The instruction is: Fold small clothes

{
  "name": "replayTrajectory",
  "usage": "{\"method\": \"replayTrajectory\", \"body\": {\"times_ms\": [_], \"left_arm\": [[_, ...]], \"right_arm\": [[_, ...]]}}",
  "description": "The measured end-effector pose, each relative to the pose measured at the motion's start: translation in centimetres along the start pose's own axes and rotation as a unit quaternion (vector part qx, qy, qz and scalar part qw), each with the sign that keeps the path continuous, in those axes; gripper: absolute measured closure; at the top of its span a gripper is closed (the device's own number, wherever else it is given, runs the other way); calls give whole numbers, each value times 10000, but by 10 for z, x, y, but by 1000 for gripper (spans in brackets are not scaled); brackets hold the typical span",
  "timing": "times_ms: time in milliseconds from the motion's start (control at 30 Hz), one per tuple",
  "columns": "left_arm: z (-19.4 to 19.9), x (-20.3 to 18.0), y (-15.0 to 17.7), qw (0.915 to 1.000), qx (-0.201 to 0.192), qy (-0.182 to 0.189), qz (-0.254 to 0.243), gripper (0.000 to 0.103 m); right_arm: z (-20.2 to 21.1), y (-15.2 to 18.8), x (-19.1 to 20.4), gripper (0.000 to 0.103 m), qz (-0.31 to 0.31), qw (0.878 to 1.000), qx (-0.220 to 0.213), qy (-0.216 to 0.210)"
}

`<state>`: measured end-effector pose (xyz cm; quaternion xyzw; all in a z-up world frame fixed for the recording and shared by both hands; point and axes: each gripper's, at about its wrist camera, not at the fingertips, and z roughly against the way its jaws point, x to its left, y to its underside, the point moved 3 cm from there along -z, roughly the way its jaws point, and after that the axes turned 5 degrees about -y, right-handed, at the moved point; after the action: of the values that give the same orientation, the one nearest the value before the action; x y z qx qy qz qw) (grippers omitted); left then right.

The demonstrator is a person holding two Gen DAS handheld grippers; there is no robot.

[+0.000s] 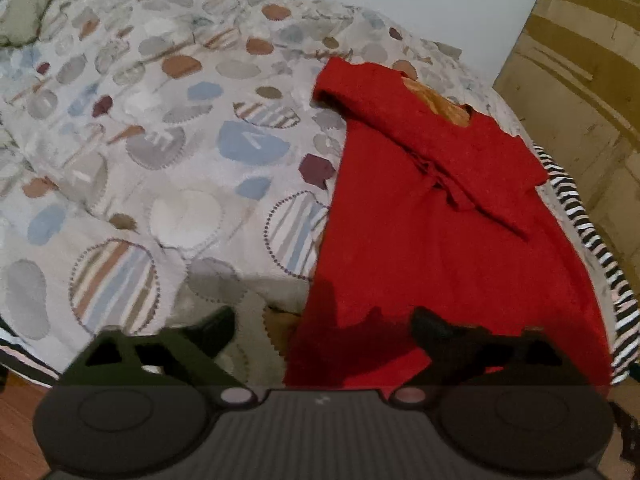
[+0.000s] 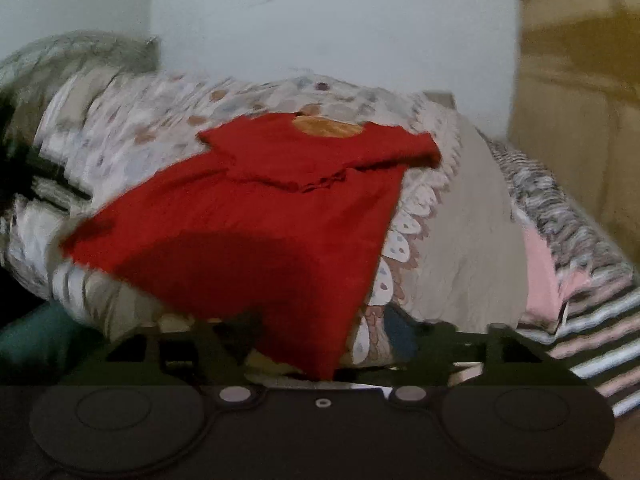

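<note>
A small red dress [image 1: 436, 232] lies spread on the patterned bedspread [image 1: 160, 140], neck with an orange lining at the far end, both sleeves folded in over the chest. My left gripper [image 1: 324, 328] is open just above the dress's near hem, its right finger over the red cloth, its left finger over the bedspread. In the right wrist view the same red dress [image 2: 256, 224] hangs its hem corner down over the bed's edge. My right gripper [image 2: 320, 344] is open, low at the bed's edge, with the hem corner between its fingers.
A pale wall [image 2: 320, 20] stands behind the bed. A yellowish cupboard [image 1: 580, 80] is at the right. A black-and-white striped cloth [image 1: 600, 264] lines the bed's right edge. A wooden floor [image 1: 16, 420] shows at the lower left.
</note>
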<state>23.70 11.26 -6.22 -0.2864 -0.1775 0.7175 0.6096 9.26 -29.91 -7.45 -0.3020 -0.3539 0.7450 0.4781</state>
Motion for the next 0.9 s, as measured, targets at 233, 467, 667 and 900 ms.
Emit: {"method": "replayTrajectory", "body": {"times_ms": [233, 467, 667, 900], "left_arm": [[11, -9, 10, 9991, -163, -295, -252, 1], [20, -8, 15, 9988, -229, -298, -321, 1], [29, -14, 20, 9977, -436, -184, -488, 1], [34, -28, 28, 9934, -673, -129, -925, 1]], "right_arm": [[-21, 23, 45, 8, 2122, 9736, 248, 799], [-63, 50, 67, 12, 4045, 8954, 548, 1776], [-73, 56, 72, 31, 4658, 8621, 578, 1911], [-67, 66, 81, 73, 5142, 8378, 714, 1690]]}}
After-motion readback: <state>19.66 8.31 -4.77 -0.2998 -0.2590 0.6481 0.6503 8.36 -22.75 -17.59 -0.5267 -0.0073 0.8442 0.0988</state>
